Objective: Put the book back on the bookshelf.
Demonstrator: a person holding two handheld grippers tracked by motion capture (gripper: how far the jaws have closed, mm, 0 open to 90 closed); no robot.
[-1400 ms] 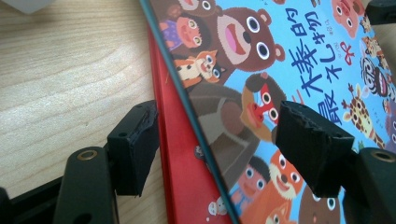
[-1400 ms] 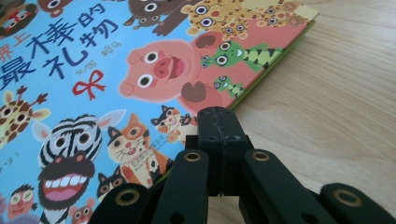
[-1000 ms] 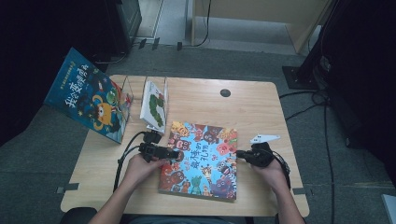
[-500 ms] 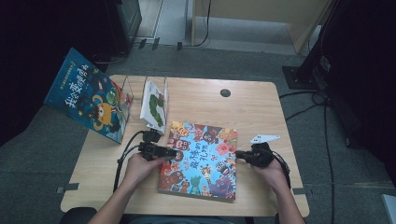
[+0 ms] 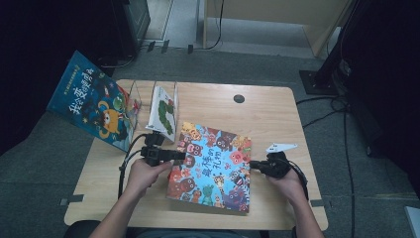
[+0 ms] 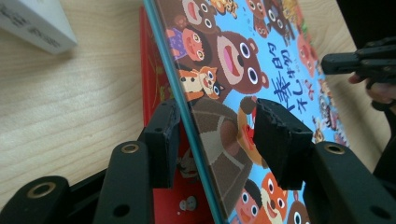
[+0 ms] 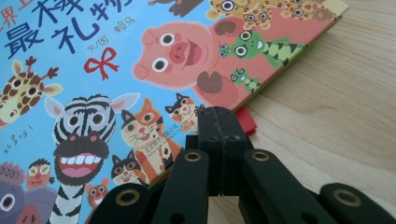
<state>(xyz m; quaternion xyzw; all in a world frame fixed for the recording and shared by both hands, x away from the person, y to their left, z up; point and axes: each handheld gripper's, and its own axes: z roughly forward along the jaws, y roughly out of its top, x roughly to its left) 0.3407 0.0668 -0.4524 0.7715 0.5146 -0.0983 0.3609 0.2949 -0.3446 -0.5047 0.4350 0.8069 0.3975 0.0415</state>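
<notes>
Book cover (image 5: 213, 168): blue, bright cartoon animals; red pages under. Tongs black. Table (image 5: 270, 111) pale wood.

The bench (image 5: 277, 104) lies bare along its far and right edges. Two standing books (image 5: 163, 110) block the far-left corner.

A light wooden table (image 5: 277, 114) carries a colourful animal picture book (image 5: 218, 173) and a clear bookstand (image 5: 143, 99) holding two books.

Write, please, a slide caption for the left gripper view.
Left gripper straddles the lifted cover of the blue animal picture book, jaws not yet pressing.
</notes>
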